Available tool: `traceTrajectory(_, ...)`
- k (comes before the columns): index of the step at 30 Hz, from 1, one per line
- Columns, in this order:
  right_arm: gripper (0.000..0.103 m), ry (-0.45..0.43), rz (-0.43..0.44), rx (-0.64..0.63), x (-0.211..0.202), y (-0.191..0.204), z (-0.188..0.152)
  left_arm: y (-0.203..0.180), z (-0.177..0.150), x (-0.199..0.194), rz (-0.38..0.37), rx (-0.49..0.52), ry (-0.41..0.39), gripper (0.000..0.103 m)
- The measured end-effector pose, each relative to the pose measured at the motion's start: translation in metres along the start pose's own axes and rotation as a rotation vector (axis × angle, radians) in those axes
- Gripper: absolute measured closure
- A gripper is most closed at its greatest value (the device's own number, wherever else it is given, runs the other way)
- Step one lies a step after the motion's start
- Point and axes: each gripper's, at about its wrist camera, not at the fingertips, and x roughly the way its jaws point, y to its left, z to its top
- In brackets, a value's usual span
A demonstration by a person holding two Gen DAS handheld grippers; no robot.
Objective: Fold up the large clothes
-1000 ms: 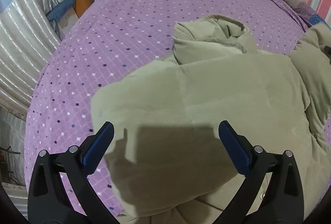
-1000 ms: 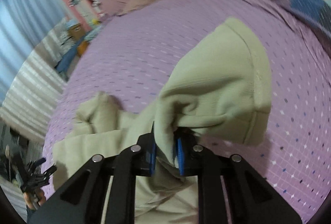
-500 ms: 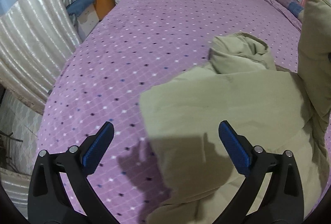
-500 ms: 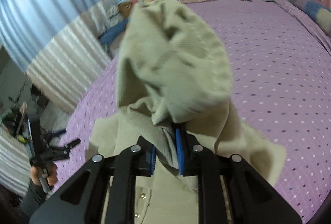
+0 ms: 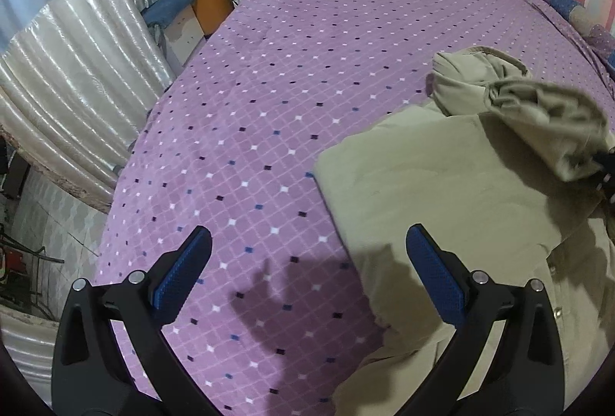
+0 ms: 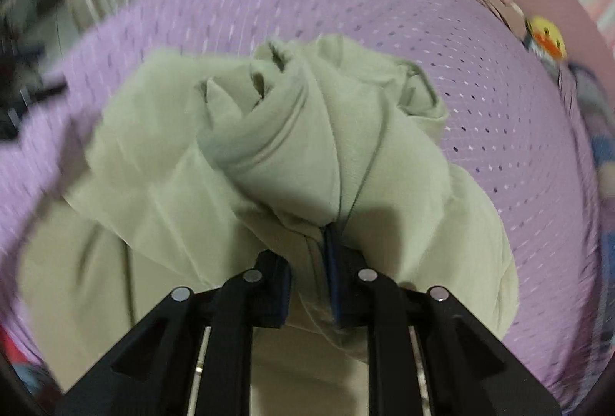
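Folding in progress on the purple bedspread (image 5: 307, 78): the khaki garment (image 5: 442, 193) lies at its near right part, body flat. Right gripper (image 6: 307, 262) is clamped on a bunched sleeve (image 6: 292, 147), held above the body. Advice: lay the sleeve straight across, flatten the twist before letting go. Left gripper (image 5: 307, 277) stands wide, empty, over the garment's left edge; it could pin that edge.

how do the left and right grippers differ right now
The left gripper has its jaws spread wide with nothing between them, above the purple bedspread. The right gripper is shut on a bunched fold of the beige garment. Both share black frames and blue pads.
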Motion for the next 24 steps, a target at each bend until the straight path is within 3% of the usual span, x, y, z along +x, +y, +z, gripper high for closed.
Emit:
traceTrajectory(3, 0.087, 0.056, -0.072, -0.09, 0.011, 0.017, -0.003, 0.005, -0.003, 0.002, -0.001, -0.009, 0.007, 0.003)
traceTrajectory(6, 0.079, 0.086, -0.091, -0.108, 0.007, 0.021, -0.005, 0.005, -0.007, 0.001, 0.007, -0.007, 0.01, 0.003)
traceTrajectory(8, 0.054, 0.077, -0.057, -0.107, -0.004, 0.021, -0.012, 0.004, -0.006, -0.001, 0.007, -0.005, 0.007, 0.003)
traceTrajectory(9, 0.035, 0.073, -0.042, -0.103, -0.005, 0.025, -0.011, 0.004, -0.006, -0.002, 0.006, -0.004, 0.006, 0.003)
traceTrajectory(10, 0.033, 0.057, -0.026, -0.1, -0.016, 0.024, -0.015, 0.003, -0.006, -0.004, 0.005, -0.002, 0.005, 0.003)
traceTrajectory(15, 0.032, 0.014, -0.02, -0.056, -0.045, 0.009, -0.035, -0.005, -0.002, -0.014, -0.008, 0.01, -0.007, 0.003)
traceTrajectory(19, 0.032, 0.001, -0.086, 0.042, -0.056, -0.042, -0.059, -0.025, 0.006, -0.02, -0.038, 0.031, -0.016, 0.003)
traceTrajectory(24, 0.032, 0.005, -0.129, 0.21, -0.054, -0.107, -0.091, -0.057, 0.024, -0.028, -0.143, 0.037, -0.028, 0.003)
